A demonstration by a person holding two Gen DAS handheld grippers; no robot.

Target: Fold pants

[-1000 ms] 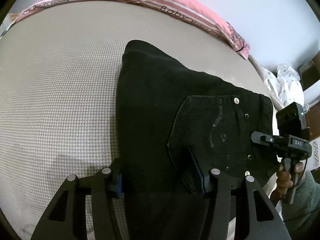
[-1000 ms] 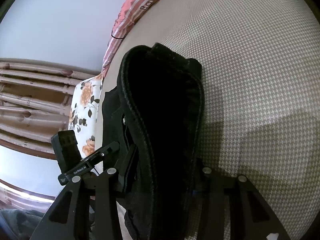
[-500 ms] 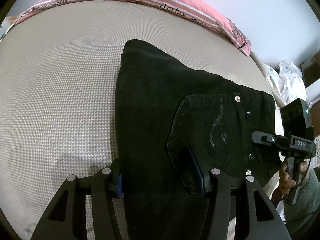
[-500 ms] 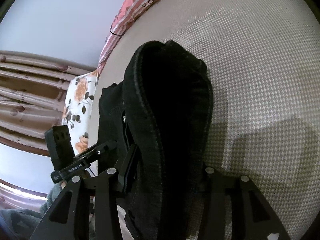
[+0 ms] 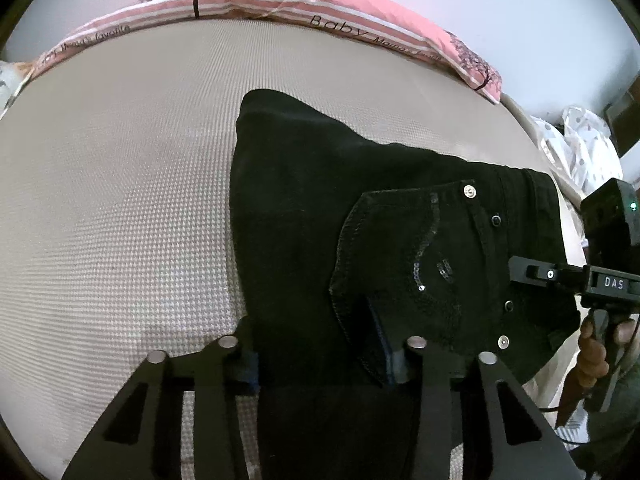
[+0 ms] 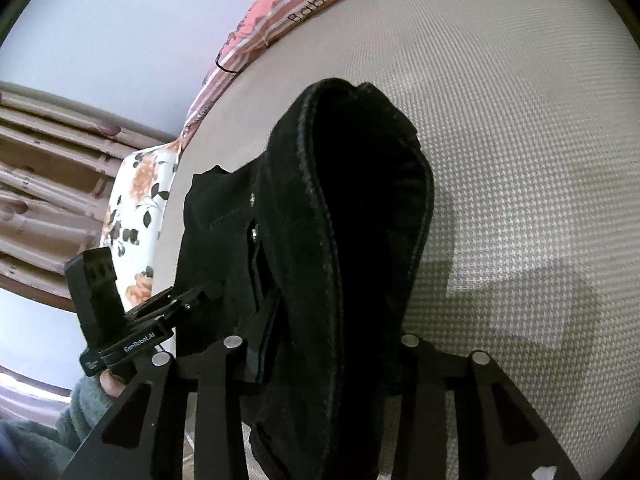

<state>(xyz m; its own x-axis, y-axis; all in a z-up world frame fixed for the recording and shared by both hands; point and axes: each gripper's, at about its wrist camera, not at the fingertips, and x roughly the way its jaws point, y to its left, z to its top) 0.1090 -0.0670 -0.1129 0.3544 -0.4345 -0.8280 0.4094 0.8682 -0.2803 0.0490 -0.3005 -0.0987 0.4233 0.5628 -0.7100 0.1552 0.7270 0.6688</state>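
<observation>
Black pants [image 5: 320, 208] lie folded on the bed, back pocket [image 5: 404, 260] up and waistband to the right. My left gripper [image 5: 316, 360] straddles their near edge; its jaws are closing, with the cloth filling the gap between the pads. My right gripper [image 6: 332, 344] holds a thick fold of the pants [image 6: 360, 220] raised off the bed, and its jaws are closing too. In the left wrist view the right gripper [image 5: 520, 272] reaches in over the waistband. The left gripper [image 6: 180, 308] shows at the left of the right wrist view.
The beige textured bed cover [image 5: 120, 200] spreads wide to the left and far side. A pink striped pillow [image 5: 320, 4] lines the far edge. A floral pillow [image 6: 136, 208] and curtains [image 6: 48, 168] lie beyond the pants. A hand [image 5: 592, 356] holds the right gripper's handle.
The left fingers have drawn closer together on the cloth. The right gripper has lifted its fold a little and tilted, and in the left wrist view it has drifted slightly right.
</observation>
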